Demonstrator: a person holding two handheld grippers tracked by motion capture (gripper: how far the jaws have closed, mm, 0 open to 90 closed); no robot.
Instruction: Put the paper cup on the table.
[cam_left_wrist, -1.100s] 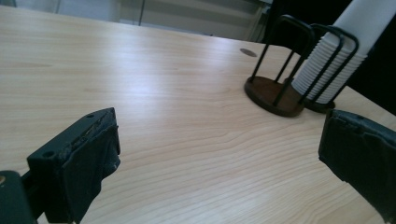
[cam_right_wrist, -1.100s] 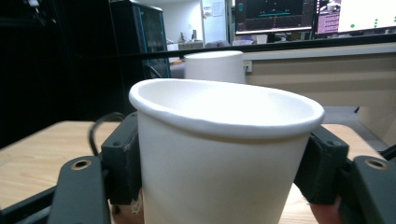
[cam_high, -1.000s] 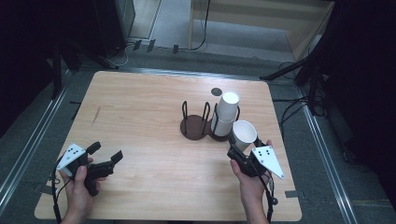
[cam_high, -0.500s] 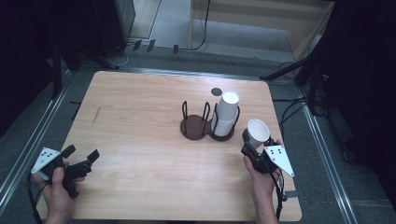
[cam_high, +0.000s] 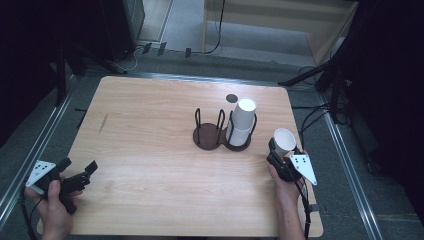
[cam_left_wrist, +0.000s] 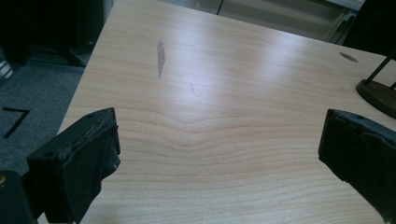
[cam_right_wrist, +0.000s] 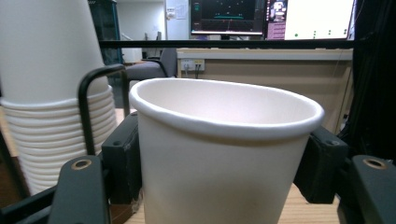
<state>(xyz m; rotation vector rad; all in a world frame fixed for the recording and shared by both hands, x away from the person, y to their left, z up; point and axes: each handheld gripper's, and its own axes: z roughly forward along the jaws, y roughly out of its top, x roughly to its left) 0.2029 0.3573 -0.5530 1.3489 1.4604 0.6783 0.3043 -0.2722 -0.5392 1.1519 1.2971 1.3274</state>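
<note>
Paper cup lifted clear of rack, near table's right edge

Clamped upright between the right gripper (cam_high: 278, 154) jaws: one white paper cup (cam_high: 283, 141), mouth up, long axis vertical, just right of the stacked cups (cam_high: 241, 121) in the black wire holder (cam_high: 218, 131). Closed further on its wall within the last second. Drawn right and nearer since a second ago, away from the stack. Parked far off at the near-left corner, jaws wide apart over bare wooden table (cam_high: 150, 125): left gripper (cam_high: 75, 177), shifted leftward.
</note>
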